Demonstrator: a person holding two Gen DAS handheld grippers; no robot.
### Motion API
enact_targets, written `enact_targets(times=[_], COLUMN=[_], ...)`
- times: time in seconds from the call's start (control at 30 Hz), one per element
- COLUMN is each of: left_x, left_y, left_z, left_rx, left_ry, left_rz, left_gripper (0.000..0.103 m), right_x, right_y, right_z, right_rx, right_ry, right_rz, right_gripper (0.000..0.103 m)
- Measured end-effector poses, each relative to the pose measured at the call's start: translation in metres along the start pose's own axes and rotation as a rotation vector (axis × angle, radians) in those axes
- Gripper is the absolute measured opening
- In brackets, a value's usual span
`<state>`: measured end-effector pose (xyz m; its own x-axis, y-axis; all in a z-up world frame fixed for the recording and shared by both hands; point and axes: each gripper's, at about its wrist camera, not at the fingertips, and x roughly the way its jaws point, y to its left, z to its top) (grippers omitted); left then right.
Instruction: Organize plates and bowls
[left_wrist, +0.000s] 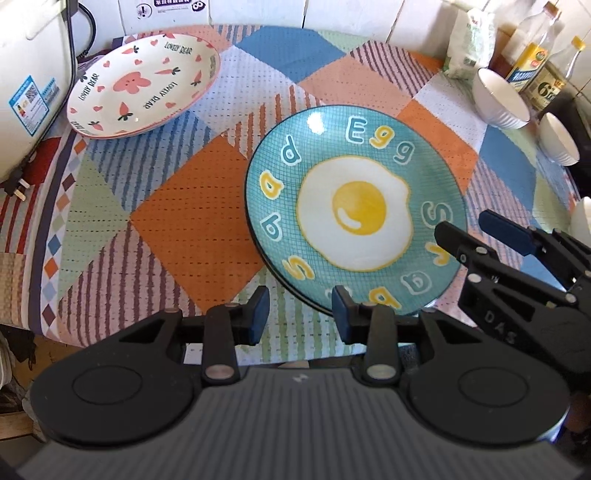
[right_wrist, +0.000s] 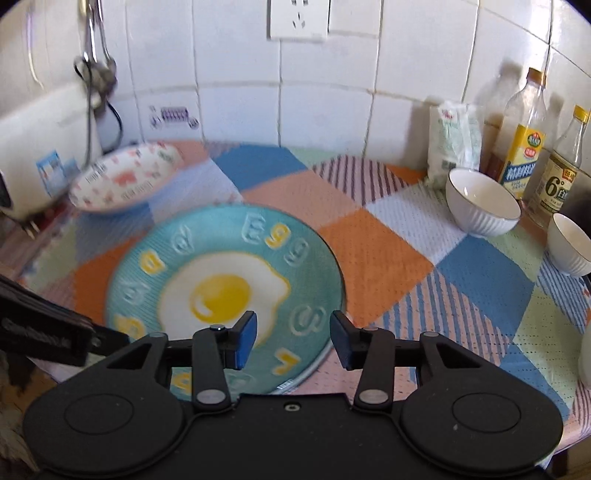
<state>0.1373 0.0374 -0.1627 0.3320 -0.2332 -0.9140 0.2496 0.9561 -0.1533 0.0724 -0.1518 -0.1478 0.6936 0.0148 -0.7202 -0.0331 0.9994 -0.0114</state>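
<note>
Left wrist view: the left gripper hovers with jaws apart, empty, at the near rim of the round teal ceramic plate with a fried-egg print, which lies flat on the patchwork-clothed desk. The right gripper also gapes empty over that plate's right edge. Two white ribbed bowls stand far right; a white carrot-patterned plate sits far left.

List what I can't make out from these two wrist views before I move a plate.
- Teal egg-print plate: a second rim shows beneath in the left wrist view; how many are stacked is unclear.
- Pink carrot-print plate: motion-blurred in the right wrist view.
- White object: cut off by the right edge in both views.
- Teal plate's near rim: hidden behind the left gripper and right gripper.
</note>
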Motion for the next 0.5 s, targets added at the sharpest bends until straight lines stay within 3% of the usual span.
enact_targets(times=[0.5], left_x=[-0.060], left_y=[0.029], left_z=[-0.017], left_rx=[-0.016], left_ry=[-0.110], left_rz=[0.043], left_gripper=[0.035], right_x=[-0.056], right_y=[0.033], right_z=[0.016], right_rx=[0.015], right_ry=[-0.167], right_rz=[0.221], right_gripper=[0.053])
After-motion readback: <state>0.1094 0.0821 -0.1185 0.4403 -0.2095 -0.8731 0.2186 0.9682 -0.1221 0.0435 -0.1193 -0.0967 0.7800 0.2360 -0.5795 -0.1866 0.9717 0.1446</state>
